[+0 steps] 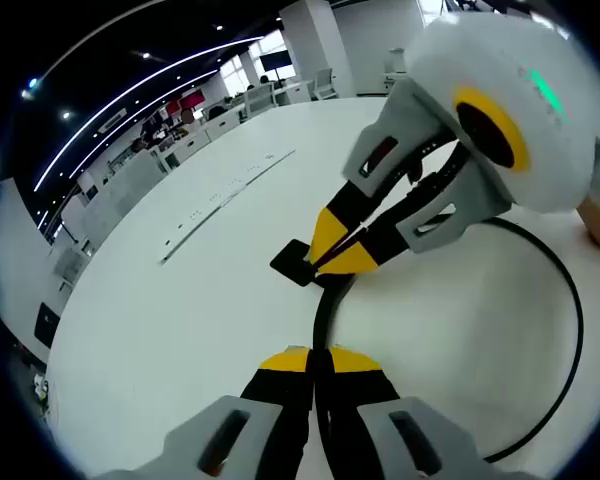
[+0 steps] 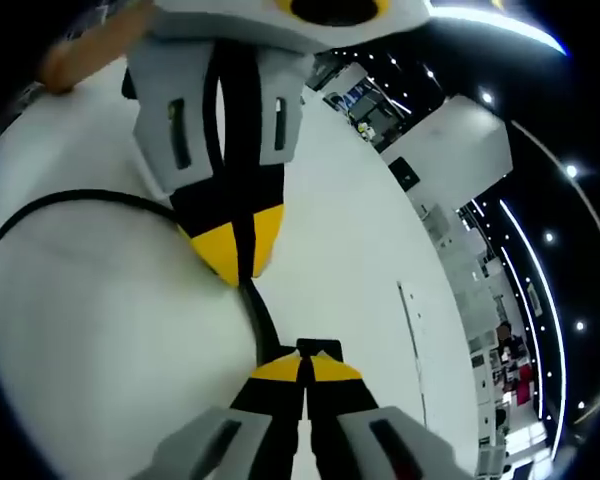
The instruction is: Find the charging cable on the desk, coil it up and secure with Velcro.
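Left hand-held gripper (image 1: 320, 357) clamped on black cable (image 1: 325, 310), right hand-held gripper (image 2: 307, 367) likewise

Two tongs, the left tongs (image 1: 318, 362) and the right tongs (image 1: 338, 247), both pressed together on the cable. One black cable (image 1: 570, 300), a single strand curving in a loop. One black strap (image 1: 292, 262) at the cable's end by the right tongs. One white tabletop (image 1: 180, 300). On it, farther off, one long pale strip (image 1: 225, 200); whether it is one piece or several cannot be told.
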Demonstrator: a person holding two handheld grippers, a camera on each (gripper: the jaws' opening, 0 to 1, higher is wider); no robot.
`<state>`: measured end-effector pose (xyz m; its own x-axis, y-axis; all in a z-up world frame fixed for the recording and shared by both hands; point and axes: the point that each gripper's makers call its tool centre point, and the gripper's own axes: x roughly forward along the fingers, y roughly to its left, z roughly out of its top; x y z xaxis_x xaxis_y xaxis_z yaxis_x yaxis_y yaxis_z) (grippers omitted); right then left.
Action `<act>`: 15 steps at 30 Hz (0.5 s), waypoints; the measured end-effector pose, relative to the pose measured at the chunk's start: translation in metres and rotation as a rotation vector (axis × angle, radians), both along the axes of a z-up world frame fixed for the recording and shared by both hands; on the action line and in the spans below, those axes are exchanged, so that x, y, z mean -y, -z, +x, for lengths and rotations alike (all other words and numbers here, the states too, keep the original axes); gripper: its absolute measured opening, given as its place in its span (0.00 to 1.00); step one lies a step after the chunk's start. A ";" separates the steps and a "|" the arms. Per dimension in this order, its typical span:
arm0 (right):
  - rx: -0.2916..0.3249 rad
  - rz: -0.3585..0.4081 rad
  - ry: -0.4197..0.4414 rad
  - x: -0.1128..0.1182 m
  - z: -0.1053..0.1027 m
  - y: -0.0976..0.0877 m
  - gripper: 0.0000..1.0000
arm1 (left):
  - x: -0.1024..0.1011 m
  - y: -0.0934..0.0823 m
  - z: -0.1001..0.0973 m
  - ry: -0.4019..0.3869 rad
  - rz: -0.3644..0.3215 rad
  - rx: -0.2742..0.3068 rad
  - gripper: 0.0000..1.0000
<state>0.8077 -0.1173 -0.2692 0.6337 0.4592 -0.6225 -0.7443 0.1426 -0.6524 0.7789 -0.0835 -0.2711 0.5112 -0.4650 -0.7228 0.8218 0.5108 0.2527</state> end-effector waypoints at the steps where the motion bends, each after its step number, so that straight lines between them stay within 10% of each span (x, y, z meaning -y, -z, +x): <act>1: 0.005 -0.007 -0.006 0.000 0.000 0.000 0.03 | 0.000 0.000 0.000 0.000 -0.001 0.000 0.06; 15: 0.056 -0.008 0.018 -0.001 0.011 0.001 0.03 | 0.000 0.000 0.001 -0.002 -0.004 -0.001 0.06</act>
